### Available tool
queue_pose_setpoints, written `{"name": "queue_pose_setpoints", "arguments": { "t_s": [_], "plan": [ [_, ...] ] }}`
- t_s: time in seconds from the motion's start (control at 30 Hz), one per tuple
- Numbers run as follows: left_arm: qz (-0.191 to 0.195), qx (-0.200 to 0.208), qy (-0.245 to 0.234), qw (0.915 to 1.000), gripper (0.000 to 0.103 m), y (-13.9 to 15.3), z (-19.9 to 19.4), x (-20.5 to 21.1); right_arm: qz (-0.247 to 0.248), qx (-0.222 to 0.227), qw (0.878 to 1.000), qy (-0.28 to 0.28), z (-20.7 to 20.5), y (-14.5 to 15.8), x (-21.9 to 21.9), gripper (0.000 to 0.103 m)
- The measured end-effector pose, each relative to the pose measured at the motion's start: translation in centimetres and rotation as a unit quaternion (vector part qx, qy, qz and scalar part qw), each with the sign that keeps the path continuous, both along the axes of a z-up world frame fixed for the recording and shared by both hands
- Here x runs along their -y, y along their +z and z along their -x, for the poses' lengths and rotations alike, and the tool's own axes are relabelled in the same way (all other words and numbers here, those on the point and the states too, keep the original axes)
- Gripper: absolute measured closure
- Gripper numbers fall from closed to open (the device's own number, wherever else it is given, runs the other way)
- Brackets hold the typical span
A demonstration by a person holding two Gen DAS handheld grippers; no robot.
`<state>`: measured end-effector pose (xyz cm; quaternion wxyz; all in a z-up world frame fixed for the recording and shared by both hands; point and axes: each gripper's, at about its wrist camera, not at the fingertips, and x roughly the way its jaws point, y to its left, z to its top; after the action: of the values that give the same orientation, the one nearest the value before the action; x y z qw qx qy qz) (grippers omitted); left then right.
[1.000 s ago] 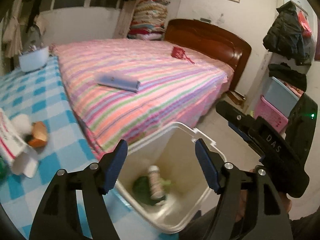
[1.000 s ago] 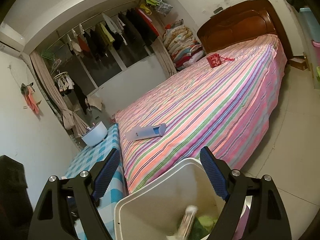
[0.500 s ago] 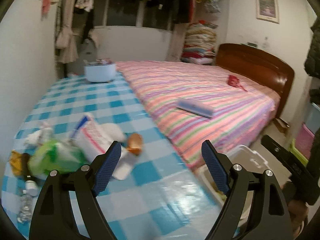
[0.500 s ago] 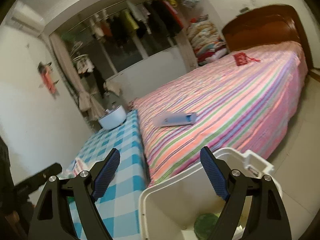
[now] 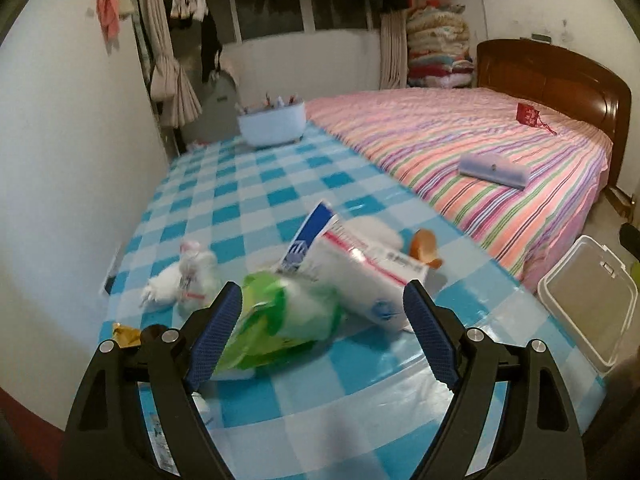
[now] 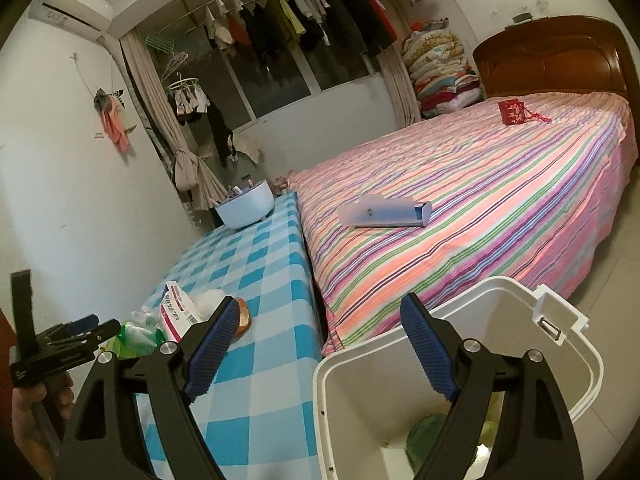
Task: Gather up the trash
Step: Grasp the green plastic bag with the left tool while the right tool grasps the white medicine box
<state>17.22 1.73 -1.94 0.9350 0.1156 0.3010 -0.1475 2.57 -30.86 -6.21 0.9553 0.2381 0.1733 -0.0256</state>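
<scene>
My left gripper (image 5: 322, 340) is open above the blue-checked table (image 5: 256, 200), with a green and white plastic bag (image 5: 280, 320) lying just ahead between its fingers, untouched. Behind the bag are a white tissue pack (image 5: 360, 268), an orange scrap (image 5: 426, 246), crumpled white paper (image 5: 180, 280) and a yellow wrapper (image 5: 126, 334). My right gripper (image 6: 322, 346) is open and empty over the white bin (image 6: 576, 344), which holds green trash (image 6: 428, 436). The right wrist view also shows the left gripper (image 6: 100, 326) at the table's near left, over the green bag (image 6: 138, 336).
A pale blue bowl (image 5: 272, 124) stands at the table's far end. The striped bed (image 5: 480, 152) runs along the table's right side, with a blue case (image 5: 494, 170) and a red pouch (image 5: 528, 114) on it. The bin (image 5: 588, 300) stands on the floor by the table corner.
My left gripper swung left from over the bin to the trash on the table, and its jaws widened. The right gripper turned slightly left and stayed over the bin.
</scene>
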Motion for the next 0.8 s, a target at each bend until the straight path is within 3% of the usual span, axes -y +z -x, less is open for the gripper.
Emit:
{"name": "queue_pose_setpoints", "arguments": {
  "t_s": [0.4,0.43,0.47,0.5,0.6,0.8],
  "plan": [
    [0.017,-0.098,0.028,0.9947,0.024,-3.8,-5.1,-4.0,-0.002,-0.003,1.000,0.009,-0.2,-0.2,-0.2,0.023],
    [0.022,-0.106,0.033,0.9936,0.028,-4.2,-5.4,-4.1,-0.001,-0.003,1.000,0.009,-0.3,-0.1,-0.3,0.023],
    [0.032,-0.115,0.032,0.9923,0.046,-4.4,-5.6,-4.3,0.003,-0.003,1.000,0.011,-0.5,-0.1,-0.5,0.023],
    [0.040,-0.123,0.030,0.9911,0.057,-4.6,-5.7,-4.3,0.005,-0.004,1.000,0.012,-0.5,-0.1,-0.6,0.023],
    [0.057,-0.135,0.030,0.9888,0.074,-4.9,-5.8,-4.4,0.008,-0.010,0.999,0.034,-1.5,0.1,-1.7,0.023],
    [0.072,-0.123,0.040,0.9890,0.083,-4.4,-4.5,-4.3,0.071,-0.005,0.991,0.110,-4.7,2.2,-5.7,0.023]
  ]
}}
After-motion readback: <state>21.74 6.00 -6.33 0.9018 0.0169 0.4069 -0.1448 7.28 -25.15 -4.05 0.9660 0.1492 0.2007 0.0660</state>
